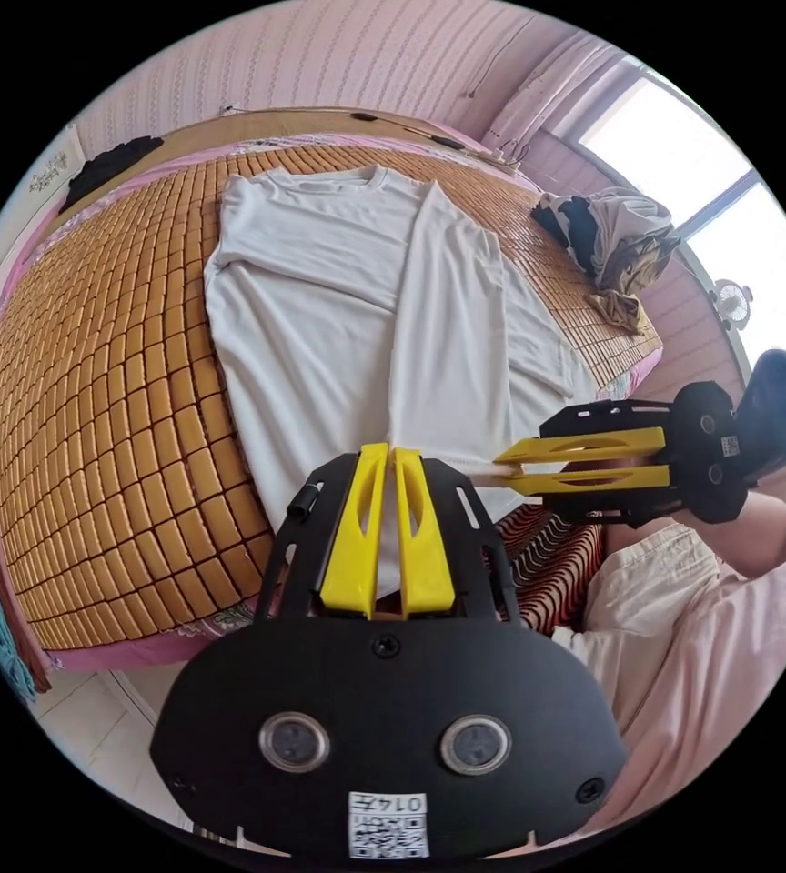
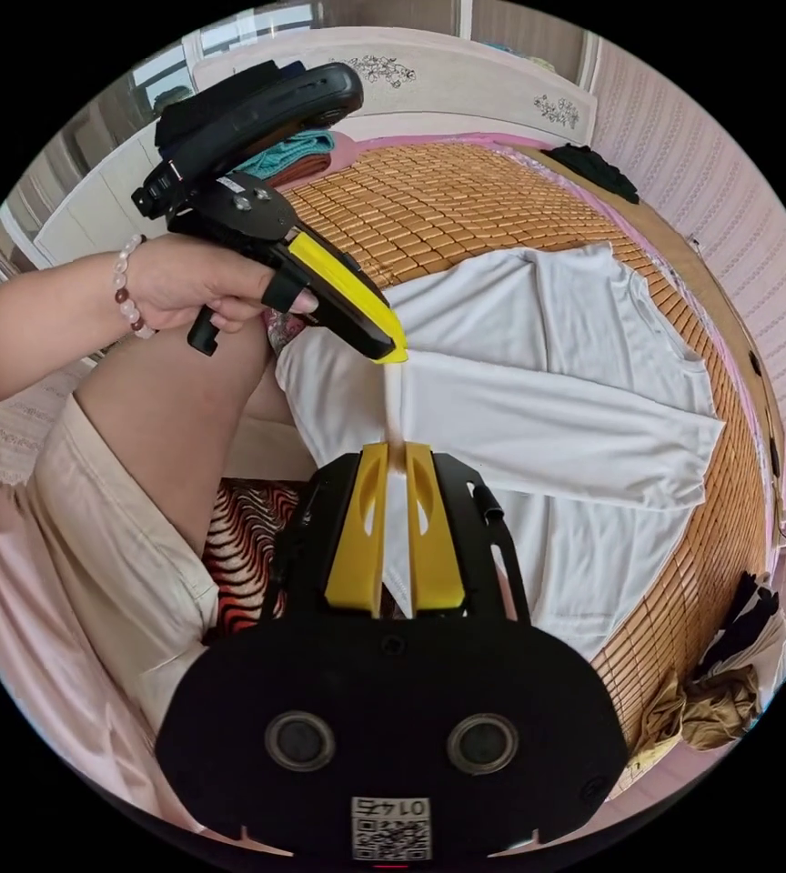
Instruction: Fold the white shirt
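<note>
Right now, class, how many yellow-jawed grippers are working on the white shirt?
2. The left gripper pinches the white shirt at its near hem; the right gripper pinches the same hem just beside it, toward the window side.

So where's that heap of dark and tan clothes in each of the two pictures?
Left gripper view: the heap of clothes lies at upper right, on the mat's edge under the window.
Right gripper view: the heap lies at lower right, again on the mat's edge.
Shared landmark: the white shirt spread on the bamboo mat.
</note>
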`<state>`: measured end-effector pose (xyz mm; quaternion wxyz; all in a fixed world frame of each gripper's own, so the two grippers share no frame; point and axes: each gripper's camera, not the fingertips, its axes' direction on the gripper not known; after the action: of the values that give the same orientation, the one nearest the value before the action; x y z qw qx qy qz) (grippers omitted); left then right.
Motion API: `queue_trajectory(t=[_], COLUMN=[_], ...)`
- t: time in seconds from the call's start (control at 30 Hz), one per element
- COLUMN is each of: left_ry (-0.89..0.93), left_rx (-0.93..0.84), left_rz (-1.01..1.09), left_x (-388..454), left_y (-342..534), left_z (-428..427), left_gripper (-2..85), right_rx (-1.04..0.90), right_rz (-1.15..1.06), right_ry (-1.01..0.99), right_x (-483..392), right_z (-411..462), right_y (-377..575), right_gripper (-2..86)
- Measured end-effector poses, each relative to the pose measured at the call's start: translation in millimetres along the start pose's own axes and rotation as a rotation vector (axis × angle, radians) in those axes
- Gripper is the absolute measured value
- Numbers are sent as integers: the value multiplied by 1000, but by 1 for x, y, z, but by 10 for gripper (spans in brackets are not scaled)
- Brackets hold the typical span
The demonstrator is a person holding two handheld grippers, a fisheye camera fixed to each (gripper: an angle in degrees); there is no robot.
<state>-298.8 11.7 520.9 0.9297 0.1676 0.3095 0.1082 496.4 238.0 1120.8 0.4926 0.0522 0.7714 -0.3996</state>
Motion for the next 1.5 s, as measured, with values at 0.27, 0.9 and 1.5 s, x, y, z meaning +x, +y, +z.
queue_trajectory(t=[0.27,0.9,1.5], left_ry=[48,103,-4], left_rx=[-23,160,31], left_rz=[-2,282,222], left_x=[-20,25,76], left_y=[6,-319,-496], left_z=[4,47,227], left_gripper=[49,40,-2], right_rx=[-32,16,289], right_rz=[7,404,344], right_ry=[-13,301,214], right_x=[61,409,492], right_z=[-6,-3,-20], right_y=[25,58,143], right_gripper=[64,83,12])
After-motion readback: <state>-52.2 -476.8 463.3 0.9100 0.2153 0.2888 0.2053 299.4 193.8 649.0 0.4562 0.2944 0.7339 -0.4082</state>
